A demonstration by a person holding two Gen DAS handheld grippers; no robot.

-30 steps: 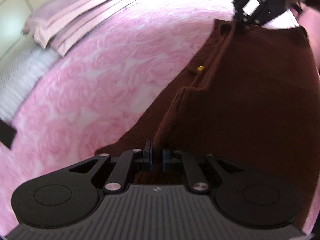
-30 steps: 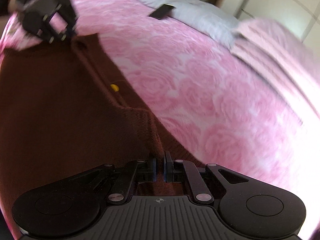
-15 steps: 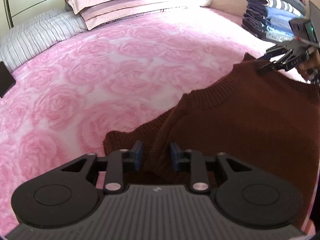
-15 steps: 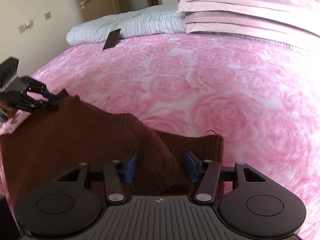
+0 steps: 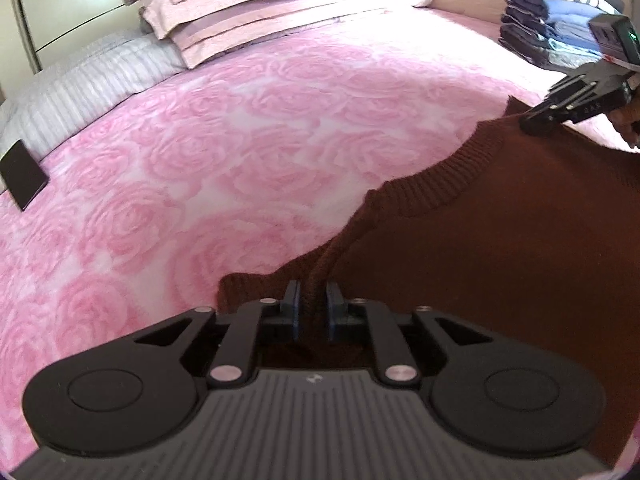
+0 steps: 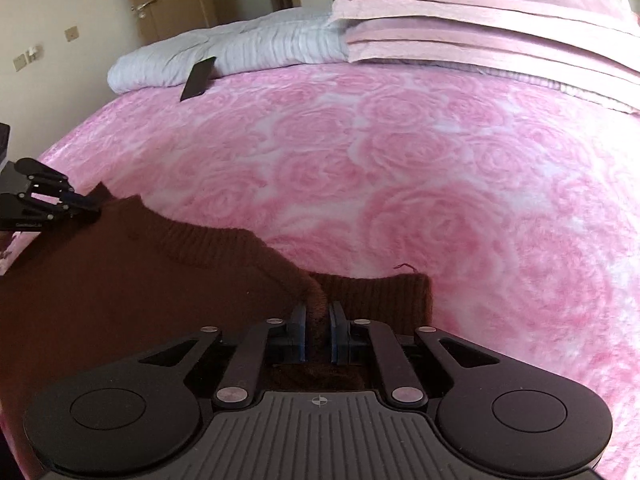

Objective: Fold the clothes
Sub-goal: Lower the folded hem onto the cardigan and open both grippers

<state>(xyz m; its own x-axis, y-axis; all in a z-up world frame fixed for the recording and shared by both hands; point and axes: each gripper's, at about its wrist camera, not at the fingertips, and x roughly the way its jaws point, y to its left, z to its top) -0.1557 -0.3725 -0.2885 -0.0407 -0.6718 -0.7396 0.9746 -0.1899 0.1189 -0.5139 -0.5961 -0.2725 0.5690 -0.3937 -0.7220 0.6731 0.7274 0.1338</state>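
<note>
Bedspread: we work over a pink rose-patterned bedspread (image 5: 240,152) that fills most of both wrist views.
Pillows: we see pink pillows (image 6: 472,12) stacked at the head of the bed, with a grey striped pillow (image 5: 92,76) just beside them.
Sweater: we hold a brown knit sweater (image 5: 500,240) spread between our two grippers at the near edge of the bed; its ribbed neckline curves between the two gripped corners, and a ribbed cuff or hem (image 6: 384,292) lies flat on the bedspread just past our right gripper.
Clothes stack: we see a pile of folded dark and blue clothes (image 5: 536,12) at the far side of the bed in the left wrist view.
Left gripper: our left gripper (image 5: 311,310) has its blue-padded jaws pinched onto a bunched fold of the sweater, with a narrow gap between the pads filled by the knit.
Right gripper: our right gripper (image 6: 318,334) likewise clamps a thick fold of the sweater, the pads pressed against the fabric on both sides.
Phone: we see a dark flat phone-like slab (image 6: 198,78) leaning against the grey striped pillow.
</note>
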